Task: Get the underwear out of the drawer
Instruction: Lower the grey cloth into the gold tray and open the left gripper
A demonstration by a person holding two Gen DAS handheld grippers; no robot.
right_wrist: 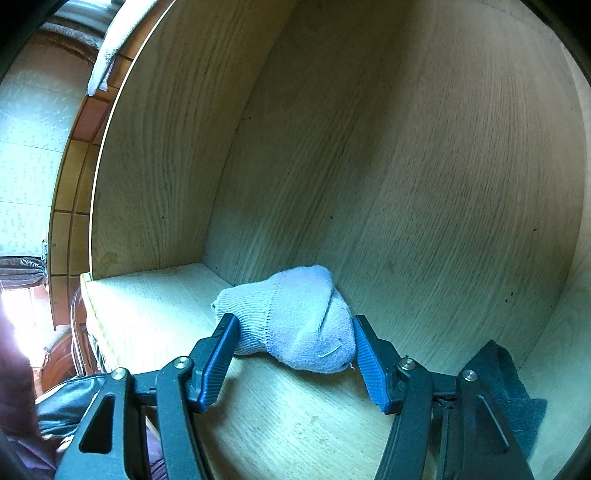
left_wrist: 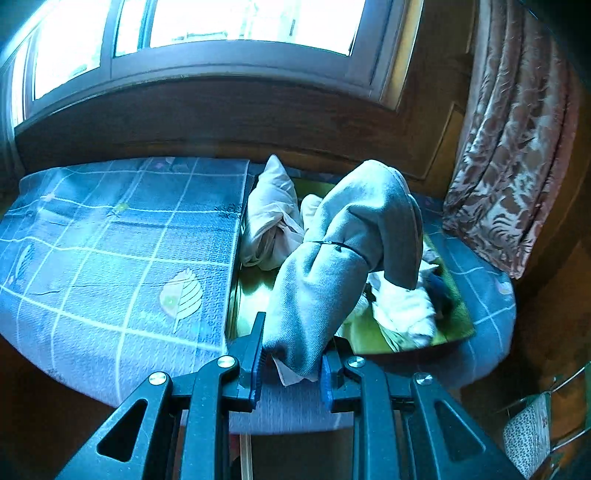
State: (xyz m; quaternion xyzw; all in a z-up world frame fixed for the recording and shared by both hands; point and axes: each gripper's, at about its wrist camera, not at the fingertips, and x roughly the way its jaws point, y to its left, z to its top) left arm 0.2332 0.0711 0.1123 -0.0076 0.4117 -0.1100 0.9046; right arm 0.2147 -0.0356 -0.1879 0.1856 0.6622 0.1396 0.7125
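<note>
In the left wrist view my left gripper (left_wrist: 295, 334) is shut on the lower end of a grey-blue garment (left_wrist: 332, 266), which rises from the jaws and folds over above the open drawer (left_wrist: 255, 288). The green-bottomed drawer holds crumpled white clothes (left_wrist: 271, 218), more white pieces (left_wrist: 402, 306) and a dark item (left_wrist: 439, 288). In the right wrist view my right gripper (right_wrist: 291, 321) stands open inside a wooden cabinet (right_wrist: 369, 147). A light blue knitted bundle (right_wrist: 295, 321) lies on the shelf between its fingertips, which touch its sides.
A blue checked cloth (left_wrist: 110, 251) covers the surface left of and around the drawer. A window (left_wrist: 221, 26) is behind it and a patterned curtain (left_wrist: 509, 166) hangs at the right. A wire rack (left_wrist: 535, 432) stands at lower right. Dark felt (right_wrist: 517, 402) lies on the shelf.
</note>
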